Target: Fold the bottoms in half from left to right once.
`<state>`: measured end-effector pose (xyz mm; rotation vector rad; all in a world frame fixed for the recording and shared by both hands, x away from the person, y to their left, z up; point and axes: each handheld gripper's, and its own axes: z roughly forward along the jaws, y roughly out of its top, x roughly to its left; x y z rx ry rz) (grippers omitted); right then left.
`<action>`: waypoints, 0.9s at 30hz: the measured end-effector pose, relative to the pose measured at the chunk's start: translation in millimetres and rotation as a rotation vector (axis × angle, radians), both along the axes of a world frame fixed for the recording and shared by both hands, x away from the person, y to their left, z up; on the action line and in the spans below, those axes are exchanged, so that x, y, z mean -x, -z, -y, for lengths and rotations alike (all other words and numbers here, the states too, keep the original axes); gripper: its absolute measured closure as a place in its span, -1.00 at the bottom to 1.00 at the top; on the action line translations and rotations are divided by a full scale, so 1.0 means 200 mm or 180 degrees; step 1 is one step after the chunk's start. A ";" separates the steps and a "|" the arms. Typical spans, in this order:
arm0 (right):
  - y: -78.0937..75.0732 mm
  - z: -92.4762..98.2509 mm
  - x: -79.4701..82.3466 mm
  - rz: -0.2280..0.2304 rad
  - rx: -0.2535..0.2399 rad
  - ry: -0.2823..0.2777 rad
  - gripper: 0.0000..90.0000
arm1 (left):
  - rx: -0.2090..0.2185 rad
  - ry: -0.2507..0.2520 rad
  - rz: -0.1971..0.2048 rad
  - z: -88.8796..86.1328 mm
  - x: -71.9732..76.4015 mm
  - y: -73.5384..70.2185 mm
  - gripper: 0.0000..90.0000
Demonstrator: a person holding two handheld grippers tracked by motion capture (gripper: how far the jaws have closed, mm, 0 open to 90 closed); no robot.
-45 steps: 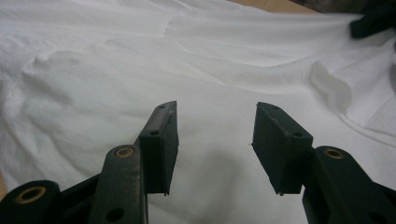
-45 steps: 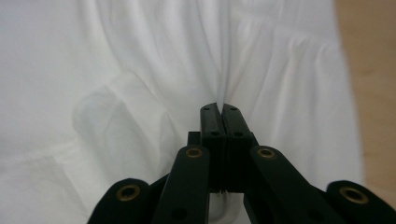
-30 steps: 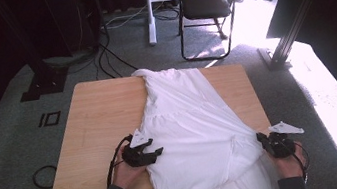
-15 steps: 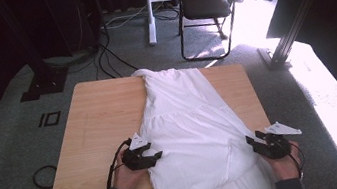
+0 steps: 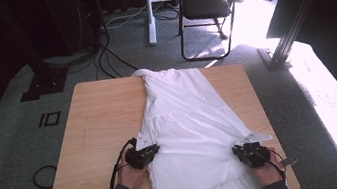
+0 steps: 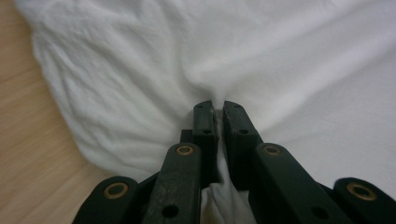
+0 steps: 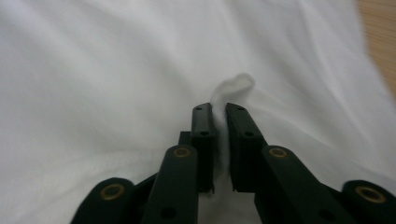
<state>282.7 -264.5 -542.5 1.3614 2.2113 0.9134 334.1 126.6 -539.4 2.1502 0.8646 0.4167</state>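
A white garment point(image 5: 186, 122) lies lengthwise on the wooden table point(image 5: 99, 115). My left gripper point(image 5: 153, 150) sits at the garment's left edge near the front. Its jaws have just been closing, and in the left gripper view the left gripper point(image 6: 218, 105) is shut on a pinched fold of the white cloth point(image 6: 140, 70). My right gripper point(image 5: 239, 149) is at the garment's right side. Its jaws have also just been closing. In the right gripper view the right gripper point(image 7: 219, 108) pinches a ridge of cloth point(image 7: 233, 84) that pokes up past the tips.
A black chair point(image 5: 208, 2) and a white post point(image 5: 148, 11) stand on the carpet beyond the table. Cables point(image 5: 42, 176) lie on the floor at the left. Bare wood lies left of the garment, and a narrow strip of it to the right.
My right hand has slid left, in from the table's right edge onto the garment. The left hand has stayed about where it was.
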 end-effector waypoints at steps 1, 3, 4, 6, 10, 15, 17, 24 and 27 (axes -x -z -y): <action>-0.01 0.02 0.03 0.0029 0.0037 0.0048 0.88 | 0.0003 -0.0065 0.0058 -0.03 0.01 -0.02 0.92; -0.03 0.04 0.06 0.0056 0.0031 0.0101 0.92 | 0.0004 -0.0089 0.0083 -0.05 0.01 -0.04 0.92; -0.03 0.04 0.06 0.0056 0.0031 0.0101 0.92 | 0.0004 -0.0089 0.0083 -0.05 0.01 -0.04 0.92; -0.09 0.18 0.21 0.0072 -0.0015 0.0283 0.94 | 0.0014 -0.0228 0.0116 -0.14 0.00 -0.08 0.92; -0.11 0.27 0.32 -0.0025 -0.0121 0.0289 0.94 | 0.0016 -0.0335 0.0097 -0.19 -0.02 -0.09 0.92; -0.13 0.39 0.49 -0.0145 -0.0334 0.0109 0.66 | 0.0065 -0.0443 0.0126 -0.22 -0.03 -0.10 0.70; -0.14 0.39 0.50 -0.0102 -0.0323 0.0099 0.49 | 0.0092 -0.0456 0.0124 -0.22 -0.03 -0.10 0.63; -0.24 0.38 0.41 0.0401 -0.0349 0.0208 0.10 | 0.0232 -0.0420 0.0141 -0.23 -0.03 -0.12 0.34; -0.23 0.32 0.29 0.0469 -0.0271 0.0099 0.10 | 0.0255 -0.0448 0.0119 -0.24 -0.05 -0.12 0.26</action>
